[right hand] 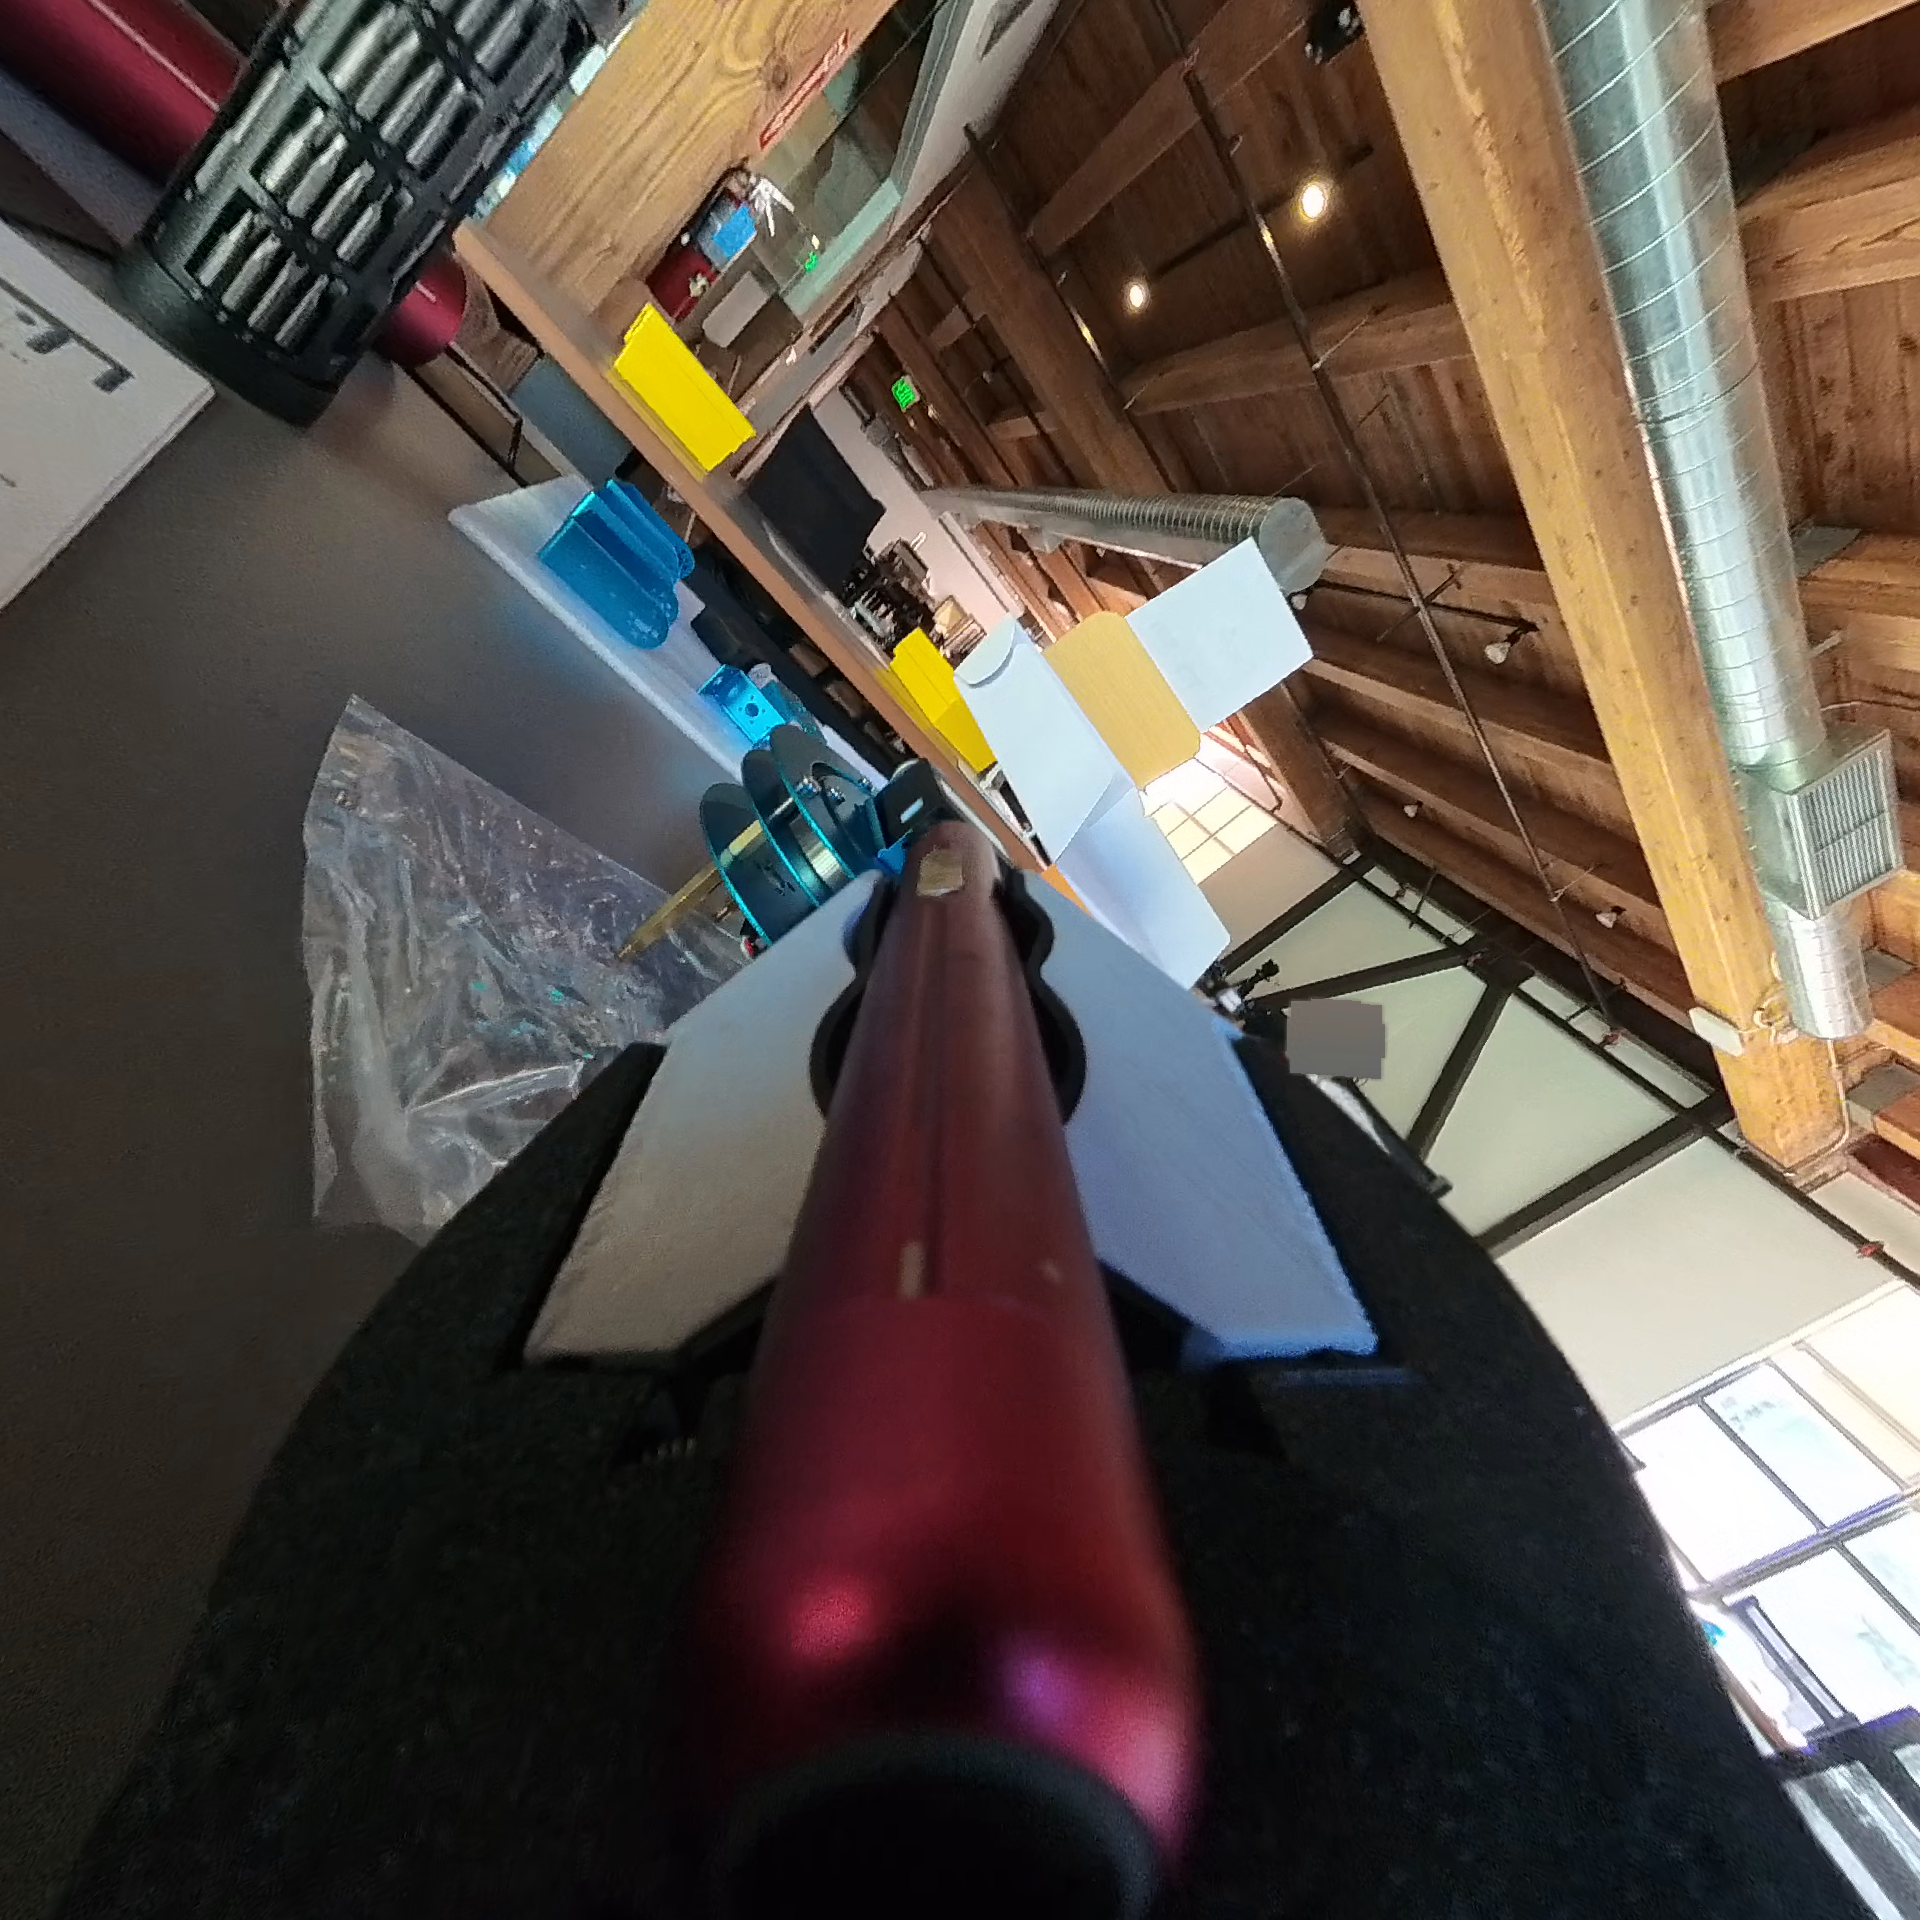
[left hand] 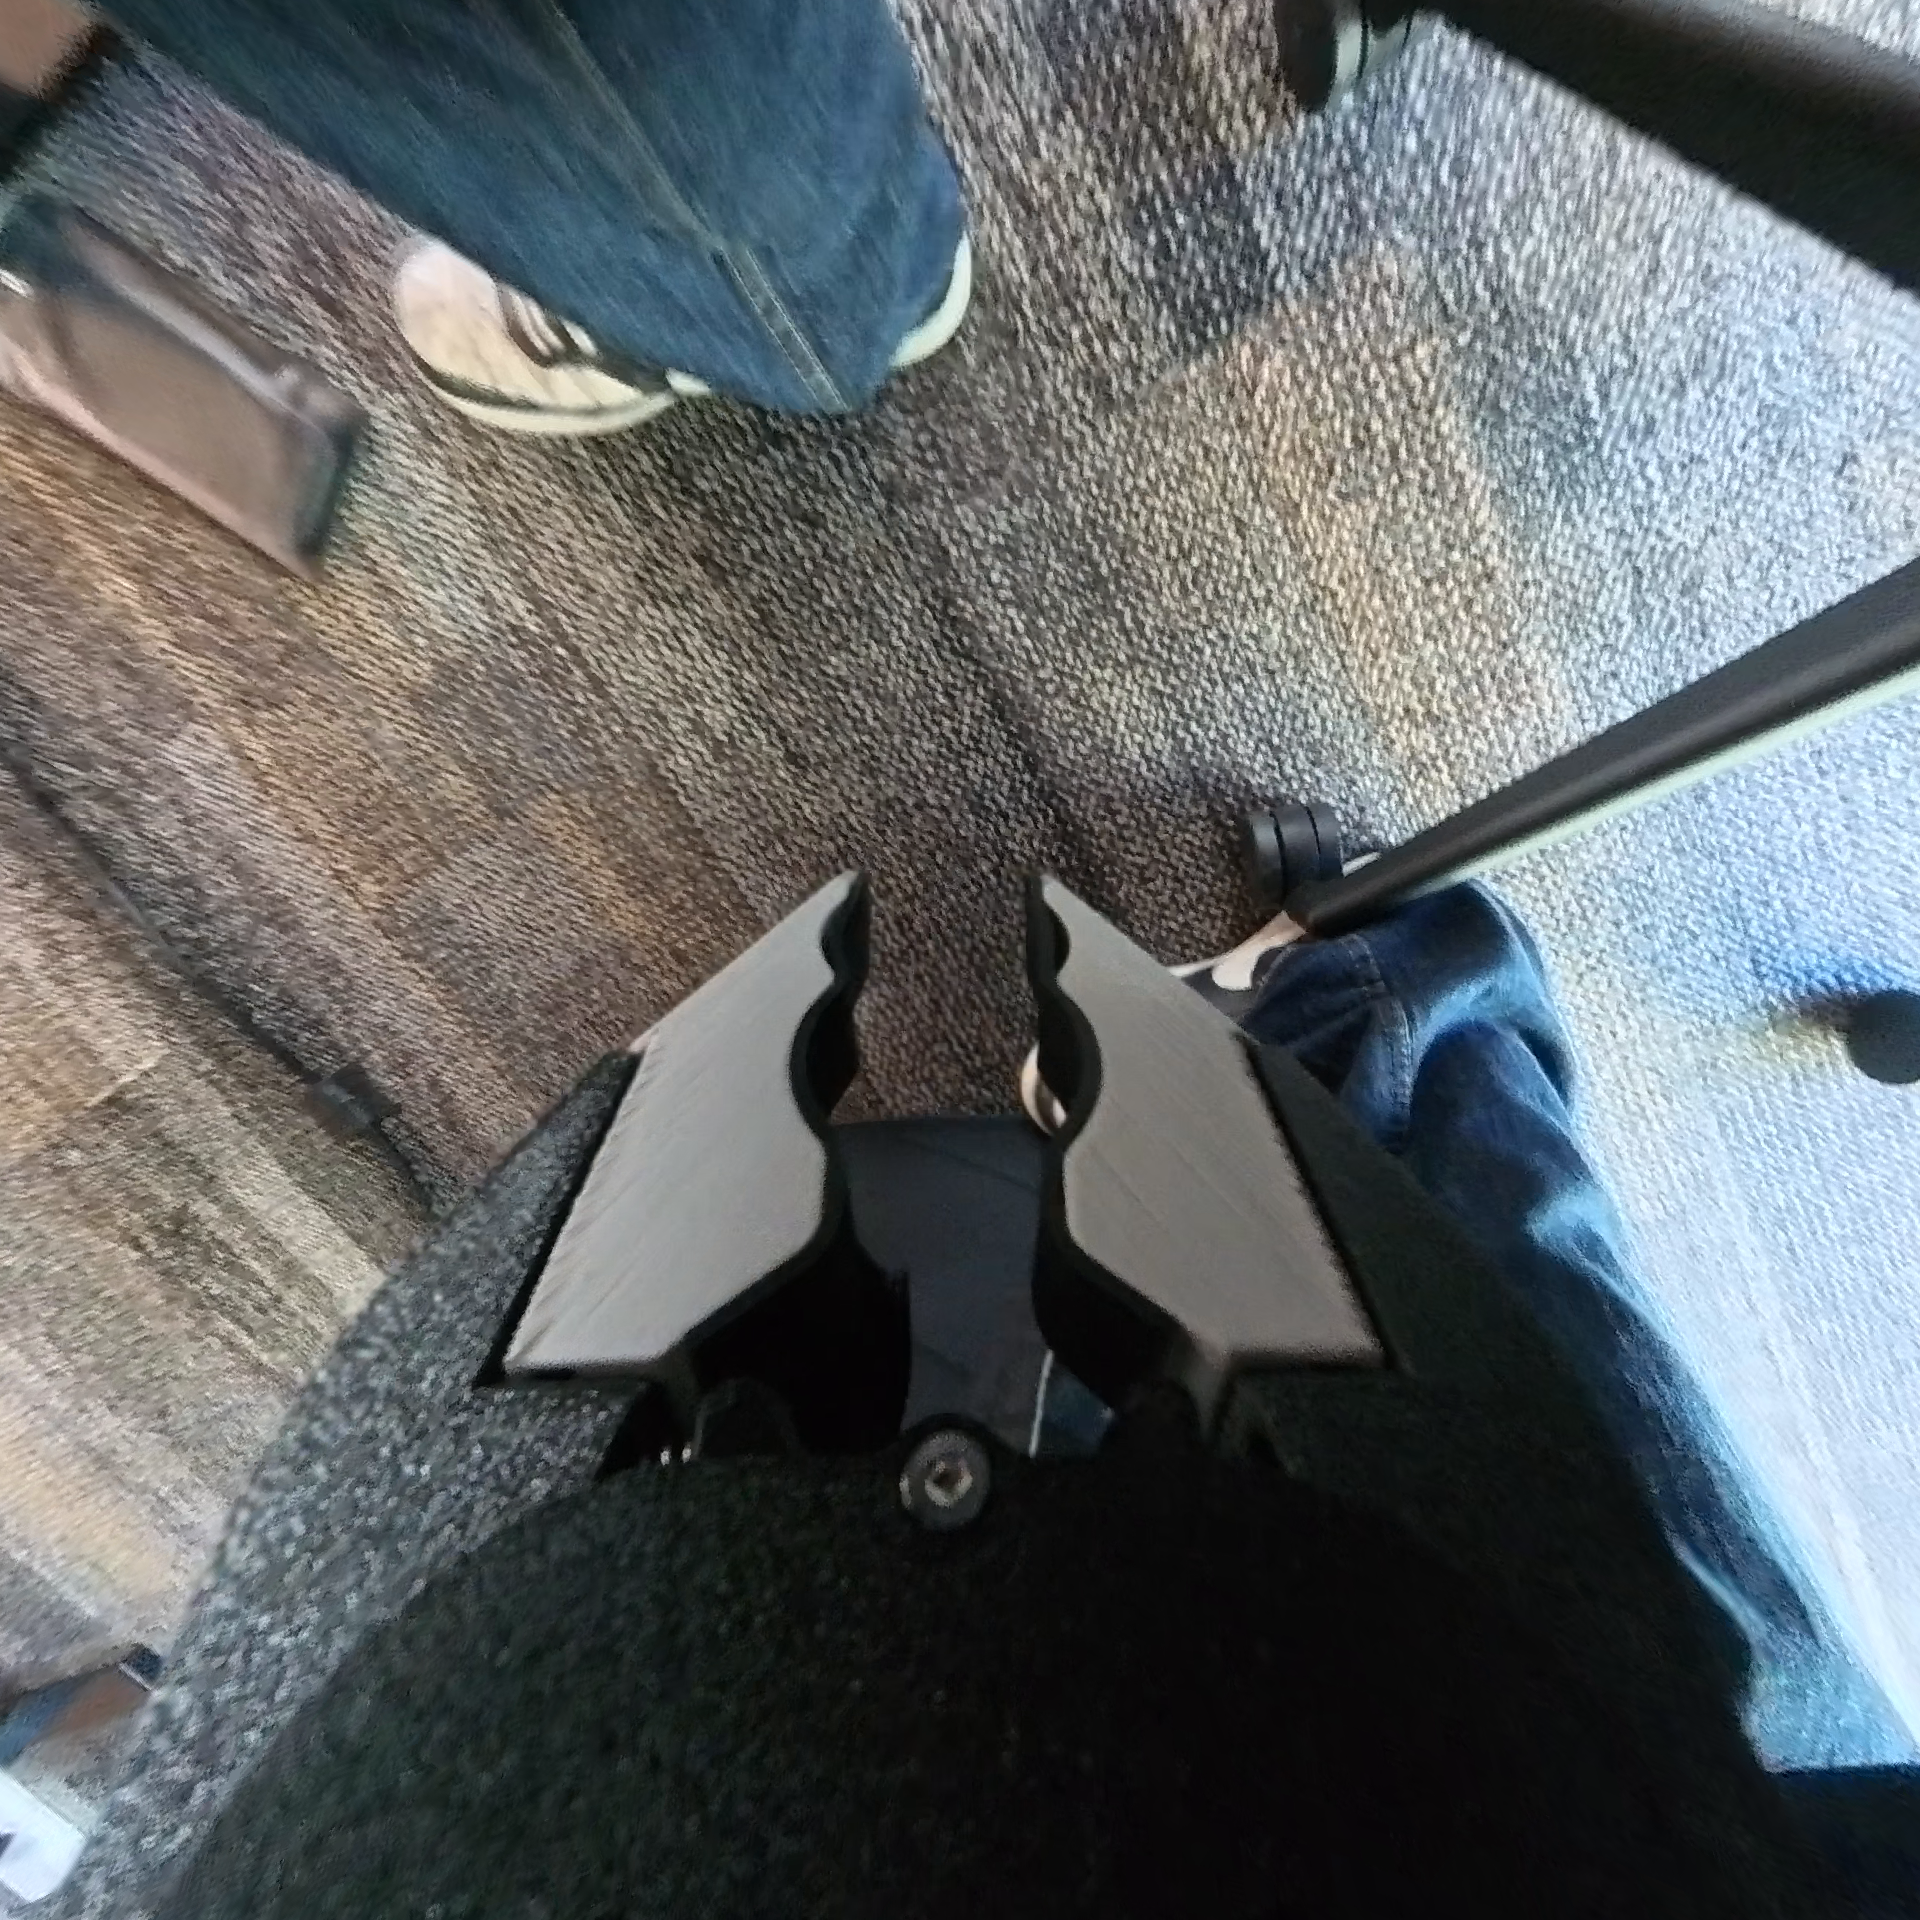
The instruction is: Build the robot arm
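Observation:
My left gripper points down at a speckled carpet. It is open and empty, with a gap between its two grey fingers. My right gripper is shut on a long dark red tool handle that runs between the fingers toward the camera. The view is tilted. The handle's tip sits just in front of a blue and black metal spool assembly on a grey table. A crumpled clear plastic bag lies left of the gripper.
A person's jeans leg and white sneaker stand ahead of the left gripper, another jeans leg at right beside a black stand leg. Blue metal brackets, yellow bins and a black mesh container are farther off on the table. The gap from one gripper's tips to the other's is roughly 50 centimeters.

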{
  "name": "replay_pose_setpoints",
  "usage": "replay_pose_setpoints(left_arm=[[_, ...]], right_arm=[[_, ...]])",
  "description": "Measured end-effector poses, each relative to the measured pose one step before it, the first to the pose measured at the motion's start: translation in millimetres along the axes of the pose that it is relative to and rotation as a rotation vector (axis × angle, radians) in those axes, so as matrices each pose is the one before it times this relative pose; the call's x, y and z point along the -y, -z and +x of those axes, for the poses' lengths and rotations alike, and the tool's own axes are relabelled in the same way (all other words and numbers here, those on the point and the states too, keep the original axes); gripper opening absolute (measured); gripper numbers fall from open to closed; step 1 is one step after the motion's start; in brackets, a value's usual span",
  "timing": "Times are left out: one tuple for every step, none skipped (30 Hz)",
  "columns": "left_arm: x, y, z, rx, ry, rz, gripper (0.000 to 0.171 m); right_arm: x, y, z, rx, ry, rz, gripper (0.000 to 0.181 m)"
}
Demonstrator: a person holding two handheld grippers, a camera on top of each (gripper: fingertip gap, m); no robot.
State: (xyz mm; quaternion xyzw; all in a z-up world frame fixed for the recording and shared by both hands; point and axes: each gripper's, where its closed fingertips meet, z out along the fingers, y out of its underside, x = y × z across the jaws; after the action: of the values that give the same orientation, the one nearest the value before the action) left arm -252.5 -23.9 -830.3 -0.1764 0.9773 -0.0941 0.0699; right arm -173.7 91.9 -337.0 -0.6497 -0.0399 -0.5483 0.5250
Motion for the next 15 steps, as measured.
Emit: replay_pose_setpoints(left_arm=[[-3.91,-3.51,0.06,-0.0001,0.001,-0.01681,0.029],[-3.35,-3.07,-0.01,0.0027,0.0014,-0.01483,0.028],[-2.16,-2.43,0.59,0.0026,0.0032,-0.01029,0.029],[-0.6,-1.66,1.15,0.0033,0.0063,-0.00537,0.029],[1.23,-0.36,1.96,0.0037,0.0087,0.0012,0.029],[3.01,1.49,3.2,0.0031,0.0096,0.0082,0.029],[3.83,3.46,4.23,0.0049,0.0084,0.01006,0.029],[3.89,5.63,3.76,0.0167,0.0072,0.00844,0.029],[3.16,7.73,2.45,0.0318,0.0125,0.00775,0.029],[2.12,10.22,3.08,0.0345,0.026,0.00798,0.028],[1.67,12.93,4.73,0.0271,0.0403,0.00904,0.029],[1.8,15.47,6.39,0.0188,0.0462,0.01395,0.029],[1.24,17.28,8.39,0.0065,0.0471,0.01565,0.028],[0.16,18.24,10.12,-0.0055,0.0531,0.0135,0.028],[-0.09,19.1,11.06,-0.011,0.0644,0.01777,0.028]], right_arm=[[1.56,1.48,0.91,-0.001,-0.0066,0.014,0.02],[1.1,1.31,1.21,0.002,-0.0158,0.0121,0.02],[0.76,1.21,1.78,0.0042,-0.0233,0.0118,0.02],[0.74,1.3,1.98,0.0092,-0.0324,0.0135,0.02],[1.76,1.85,2.68,0.0095,-0.0394,0.0191,0.02],[2.3,2.17,3.29,0.0078,-0.0418,0.0241,0.02],[2.17,2.15,4.0,0.0068,-0.0455,0.0237,0.02],[2.27,2.46,4.99,0.0041,-0.051,0.0235,0.02],[2.6,2.47,6.42,-0.0025,-0.0544,0.0246,0.02],[2.53,2.0,5.92,0.0018,-0.0537,0.0226,0.02],[1.79,1.38,3.68,0.0162,-0.0491,0.0157,0.02],[1.26,1.03,3.07,0.0181,-0.0377,0.0093,0.02],[1.72,1.16,2.98,0.0144,-0.0137,0.0122,0.02],[1.73,0.93,3.47,0.0102,0.0137,0.0129,0.02],[-0.74,-0.2,4.56,0.0045,0.029,-0.0009,0.02]])
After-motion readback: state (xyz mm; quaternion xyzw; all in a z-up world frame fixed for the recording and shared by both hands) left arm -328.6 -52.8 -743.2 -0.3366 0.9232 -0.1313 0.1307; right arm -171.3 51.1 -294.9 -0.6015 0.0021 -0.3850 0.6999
